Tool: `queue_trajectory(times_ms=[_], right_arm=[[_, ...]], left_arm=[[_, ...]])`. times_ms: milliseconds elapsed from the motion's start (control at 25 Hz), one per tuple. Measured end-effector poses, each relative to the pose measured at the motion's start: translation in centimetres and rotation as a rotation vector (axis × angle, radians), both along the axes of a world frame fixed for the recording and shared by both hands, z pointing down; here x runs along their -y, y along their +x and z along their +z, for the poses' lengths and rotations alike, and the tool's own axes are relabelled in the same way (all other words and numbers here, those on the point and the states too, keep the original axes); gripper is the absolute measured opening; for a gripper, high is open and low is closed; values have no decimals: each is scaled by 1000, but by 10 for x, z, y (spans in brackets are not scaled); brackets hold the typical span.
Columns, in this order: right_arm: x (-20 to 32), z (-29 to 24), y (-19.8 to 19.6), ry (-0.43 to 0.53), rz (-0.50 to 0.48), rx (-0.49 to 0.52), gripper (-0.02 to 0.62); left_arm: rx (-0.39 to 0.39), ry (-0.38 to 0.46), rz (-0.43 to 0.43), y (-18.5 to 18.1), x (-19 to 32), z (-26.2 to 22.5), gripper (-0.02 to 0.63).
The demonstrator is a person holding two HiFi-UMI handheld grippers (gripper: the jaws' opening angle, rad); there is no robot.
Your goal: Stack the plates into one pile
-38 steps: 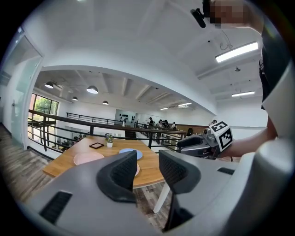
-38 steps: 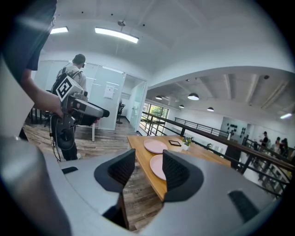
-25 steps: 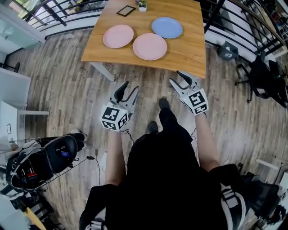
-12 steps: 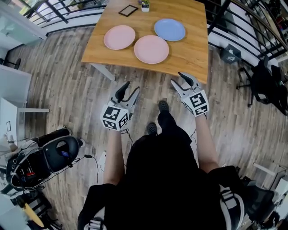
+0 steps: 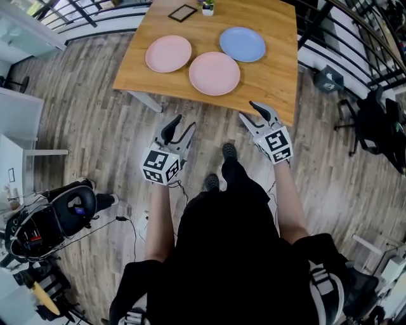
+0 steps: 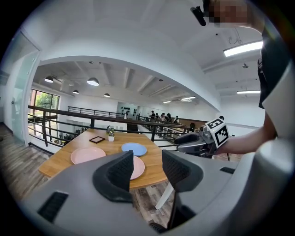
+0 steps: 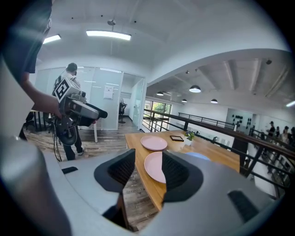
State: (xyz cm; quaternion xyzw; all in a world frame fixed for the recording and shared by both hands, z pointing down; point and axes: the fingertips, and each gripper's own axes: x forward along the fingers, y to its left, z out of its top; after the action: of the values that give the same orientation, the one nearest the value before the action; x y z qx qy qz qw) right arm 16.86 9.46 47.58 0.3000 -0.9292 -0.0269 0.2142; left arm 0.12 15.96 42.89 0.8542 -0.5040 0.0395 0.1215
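Three plates lie apart on a wooden table (image 5: 273,79): a pink plate (image 5: 168,53) at the left, a second pink plate (image 5: 214,73) nearest the front edge, and a blue plate (image 5: 242,44) behind it at the right. My left gripper (image 5: 179,127) hangs open over the floor, short of the table's front edge. My right gripper (image 5: 254,111) is open too, its jaws just at the table's front edge. Neither holds anything. The plates also show between the jaws of the left gripper (image 6: 146,166) and of the right gripper (image 7: 148,169).
A small framed picture (image 5: 182,13) and a little potted plant (image 5: 207,7) stand at the table's far side. Black railings (image 5: 355,38) run along the right and back. A dark office chair (image 5: 54,219) lies on the floor at the left. A white desk (image 5: 16,124) stands further left.
The view has shifted slightly, with the table a little lower and nearer in the frame. Both grippers keep their pose and stay open.
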Motion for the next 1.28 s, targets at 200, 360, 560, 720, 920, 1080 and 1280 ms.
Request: queue_trajectory(times_ms=[200, 360, 560, 720, 920, 1080, 1280], right_arm=[[20, 9, 0, -21, -19, -5, 193], [34, 21, 1, -41, -32, -15, 193], [50, 26, 0, -48, -54, -21, 193], [61, 30, 1, -63, -76, -41, 193], [78, 38, 4, -72, -104, -61, 193], [94, 44, 6, -88, -126, -63, 193], [111, 57, 2, -116, -172, -71, 193]], left_arm=[[-1, -13, -16, 1, 20, 3, 195], [7, -26, -17, 4, 35, 7, 195], [9, -30, -30, 6, 52, 9, 195], [13, -42, -36, 11, 69, 12, 195], [17, -55, -45, 18, 87, 16, 195], [21, -79, -67, 21, 99, 22, 195], [20, -96, -113, 18, 113, 27, 195]])
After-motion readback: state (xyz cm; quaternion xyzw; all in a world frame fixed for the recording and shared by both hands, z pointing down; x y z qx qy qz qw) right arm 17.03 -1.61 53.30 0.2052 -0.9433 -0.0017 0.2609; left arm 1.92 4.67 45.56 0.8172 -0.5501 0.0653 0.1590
